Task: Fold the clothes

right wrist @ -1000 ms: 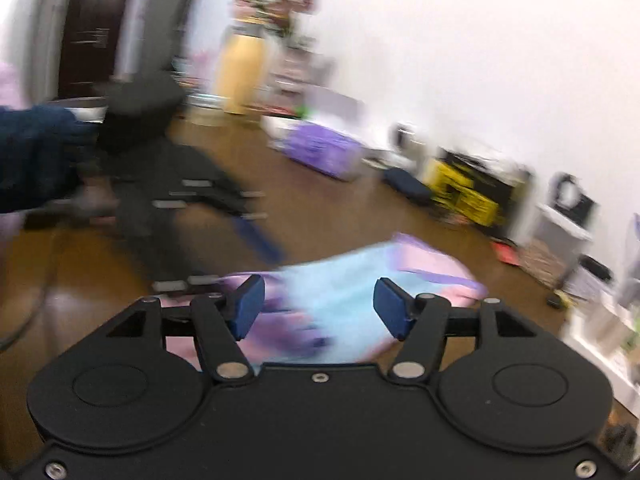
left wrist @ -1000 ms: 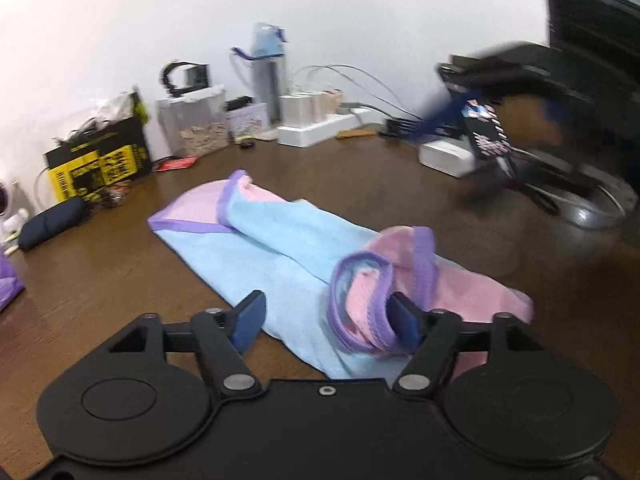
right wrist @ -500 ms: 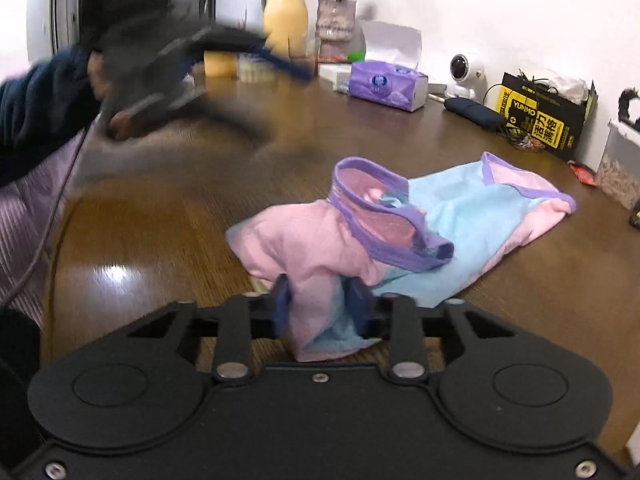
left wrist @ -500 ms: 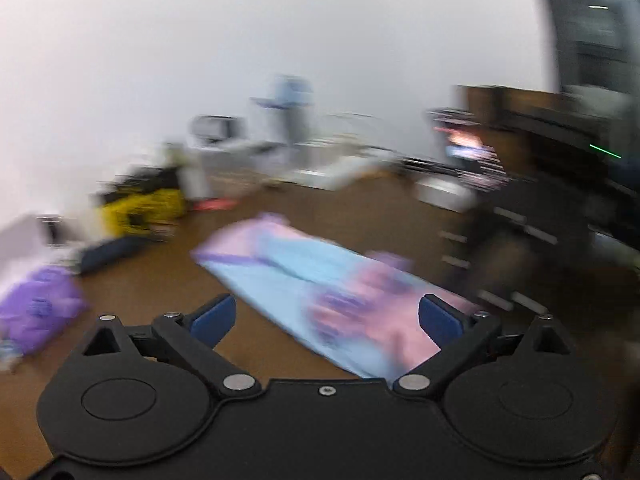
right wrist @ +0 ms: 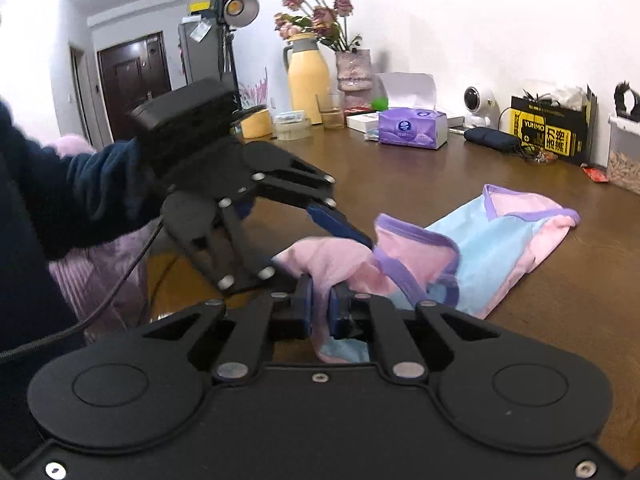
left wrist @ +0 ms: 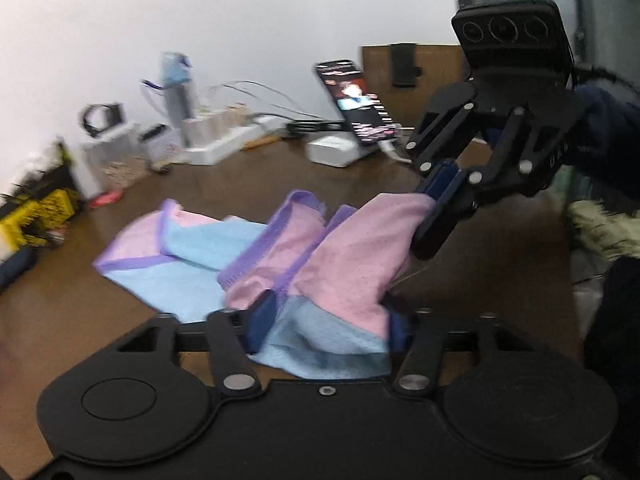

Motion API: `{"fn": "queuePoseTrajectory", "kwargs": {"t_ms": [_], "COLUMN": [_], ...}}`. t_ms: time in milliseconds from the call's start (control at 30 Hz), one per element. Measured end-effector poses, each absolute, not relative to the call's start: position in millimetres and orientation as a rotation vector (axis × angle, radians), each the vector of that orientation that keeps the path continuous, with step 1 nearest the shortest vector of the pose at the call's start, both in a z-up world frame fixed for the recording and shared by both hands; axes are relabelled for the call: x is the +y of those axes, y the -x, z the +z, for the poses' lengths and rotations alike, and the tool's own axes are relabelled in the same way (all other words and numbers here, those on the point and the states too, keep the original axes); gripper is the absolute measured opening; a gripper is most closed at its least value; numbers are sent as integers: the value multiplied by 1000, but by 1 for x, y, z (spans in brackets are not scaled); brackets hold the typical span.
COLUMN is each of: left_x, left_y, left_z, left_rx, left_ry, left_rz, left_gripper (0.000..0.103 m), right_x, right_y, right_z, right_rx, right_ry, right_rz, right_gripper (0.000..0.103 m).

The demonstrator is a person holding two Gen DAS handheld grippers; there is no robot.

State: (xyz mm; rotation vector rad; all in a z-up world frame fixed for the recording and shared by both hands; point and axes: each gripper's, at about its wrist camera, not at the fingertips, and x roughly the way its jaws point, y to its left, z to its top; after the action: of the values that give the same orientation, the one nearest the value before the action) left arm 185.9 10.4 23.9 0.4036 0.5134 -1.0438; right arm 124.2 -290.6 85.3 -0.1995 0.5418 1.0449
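Both grippers now pinch the near end of the pink-and-blue, purple-trimmed mesh garment (left wrist: 248,256): left gripper (left wrist: 326,326) just closed, joining right gripper (right wrist: 320,310); a two-handed fold looks ready.

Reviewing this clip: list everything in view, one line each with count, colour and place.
garment: 1, pink and light blue with purple trim, on the table, near end bunched and lifted
table: 1, dark brown wood
tissue box: 1, purple, far side
thermos jug: 1, yellow, by the wall
roses: a bunch, pink, in a vase beside the jug
camera: 1, white, right of the tissues
bag: 1, black and yellow, against the wall
phone: 1, screen lit, propped up
left tongs: black, blue pads, closing on the garment
right tongs: black, shut on the garment
sleeve: dark blue
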Motion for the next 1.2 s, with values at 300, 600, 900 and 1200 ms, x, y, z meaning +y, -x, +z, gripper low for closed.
{"fn": "queuePoseTrajectory", "kwargs": {"t_ms": [300, 600, 900, 1200], "left_x": [2, 3, 5, 16], "left_y": [-200, -189, -155, -213], "left_z": [20, 26, 82, 56], "left_rx": [591, 712, 701, 714], "left_ry": [-340, -308, -374, -292], "left_rz": [-1056, -1144, -1318, -1151], "left_gripper": [28, 24, 23, 23], "right_x": [-290, -293, -322, -326], "right_y": [-102, -125, -110, -171], "right_z": [79, 60, 100, 102], "right_rx": [438, 582, 747, 732], "right_ry": [359, 284, 67, -33], "right_rz": [987, 1075, 1345, 1171], "right_gripper": [87, 39, 24, 36]}}
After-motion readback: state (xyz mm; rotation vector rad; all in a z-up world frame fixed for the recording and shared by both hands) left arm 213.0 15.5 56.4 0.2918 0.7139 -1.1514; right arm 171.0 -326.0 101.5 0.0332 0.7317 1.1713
